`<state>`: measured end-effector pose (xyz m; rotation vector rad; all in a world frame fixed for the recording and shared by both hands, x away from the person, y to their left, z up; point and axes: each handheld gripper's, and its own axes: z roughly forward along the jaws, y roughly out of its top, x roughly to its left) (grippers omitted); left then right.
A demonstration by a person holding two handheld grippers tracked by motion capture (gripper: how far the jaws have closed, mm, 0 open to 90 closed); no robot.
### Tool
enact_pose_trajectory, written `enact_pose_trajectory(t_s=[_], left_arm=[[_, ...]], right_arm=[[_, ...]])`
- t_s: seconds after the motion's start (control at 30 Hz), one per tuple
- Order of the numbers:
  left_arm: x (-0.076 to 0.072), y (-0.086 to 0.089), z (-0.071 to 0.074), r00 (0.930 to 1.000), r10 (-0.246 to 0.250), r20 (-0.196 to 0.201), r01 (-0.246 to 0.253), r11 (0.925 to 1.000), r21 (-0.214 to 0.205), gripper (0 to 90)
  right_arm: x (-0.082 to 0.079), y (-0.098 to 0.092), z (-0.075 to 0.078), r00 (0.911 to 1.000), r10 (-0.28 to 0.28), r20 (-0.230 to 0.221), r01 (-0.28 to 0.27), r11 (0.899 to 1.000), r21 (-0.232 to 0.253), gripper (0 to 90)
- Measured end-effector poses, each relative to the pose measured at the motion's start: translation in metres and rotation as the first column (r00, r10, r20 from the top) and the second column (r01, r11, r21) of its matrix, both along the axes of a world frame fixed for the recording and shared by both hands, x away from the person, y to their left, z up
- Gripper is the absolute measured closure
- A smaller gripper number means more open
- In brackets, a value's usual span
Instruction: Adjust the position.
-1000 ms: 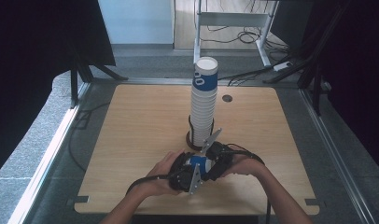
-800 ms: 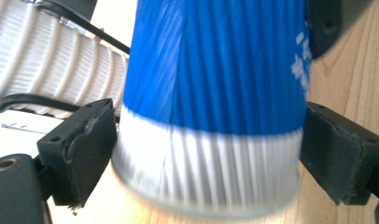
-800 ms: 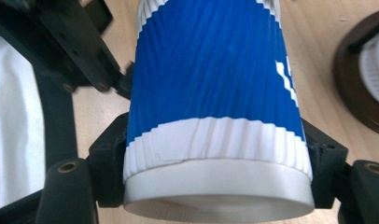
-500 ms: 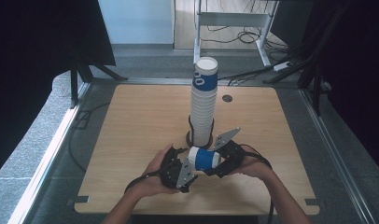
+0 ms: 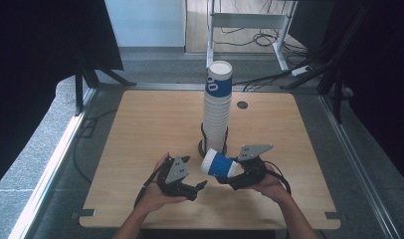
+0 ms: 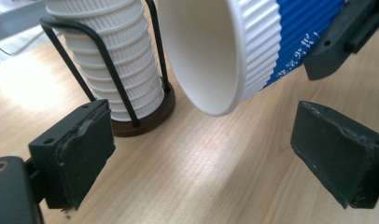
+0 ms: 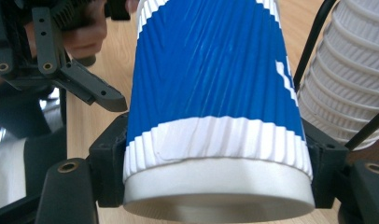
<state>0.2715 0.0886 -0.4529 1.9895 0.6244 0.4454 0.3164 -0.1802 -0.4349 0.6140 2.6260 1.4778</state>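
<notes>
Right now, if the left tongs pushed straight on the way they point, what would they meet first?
Probably the open rim of the blue cup, held sideways by the right tongs. The left tongs stand open with bare table between them. The cup stack sits farther left; depth is unclear.

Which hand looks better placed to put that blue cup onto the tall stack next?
Probably the right. The right gripper already clamps the blue cup by its base end, right beside the cup stack. The left gripper has just opened and is empty, its jaws apart below the cup's mouth.
</notes>
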Motion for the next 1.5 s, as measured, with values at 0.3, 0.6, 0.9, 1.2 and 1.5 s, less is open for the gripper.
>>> enact_pose_trajectory(t_s=[0.3, 0.6, 0.9, 1.2, 1.5], left_arm=[[0.003, 0.006, 0.000, 0.9980, 0.002, -0.064, -0.008, 0.9955, -0.094, 6.3], [0.006, 0.005, 0.005, 0.9938, -0.001, -0.111, -0.018, 0.9856, -0.168, 5.4], [0.008, 0.008, -0.003, 0.9846, -0.016, -0.174, -0.027, 0.9696, -0.243, 4.2], [0.008, 0.006, -0.008, 0.9758, -0.047, -0.214, -0.018, 0.9566, -0.291, 3.7], [0.015, 0.006, -0.012, 0.9552, -0.119, -0.271, 0.005, 0.9212, -0.389, 3.4]], right_arm=[[-0.009, 0.000, -0.012, 0.9986, -0.043, 0.031, 0.040, 0.993, 0.107, 27.3], [-0.016, -0.001, -0.023, 0.9971, -0.069, 0.033, 0.061, 0.979, 0.195, 27.4], [-0.020, -0.003, -0.030, 0.9940, -0.100, 0.043, 0.086, 0.962, 0.257, 27.4], [-0.021, 0.003, -0.039, 0.9924, -0.115, 0.045, 0.098, 0.957, 0.273, 27.4], [-0.026, 0.005, -0.040, 0.9919, -0.098, 0.080, 0.069, 0.947, 0.312, 27.4]])
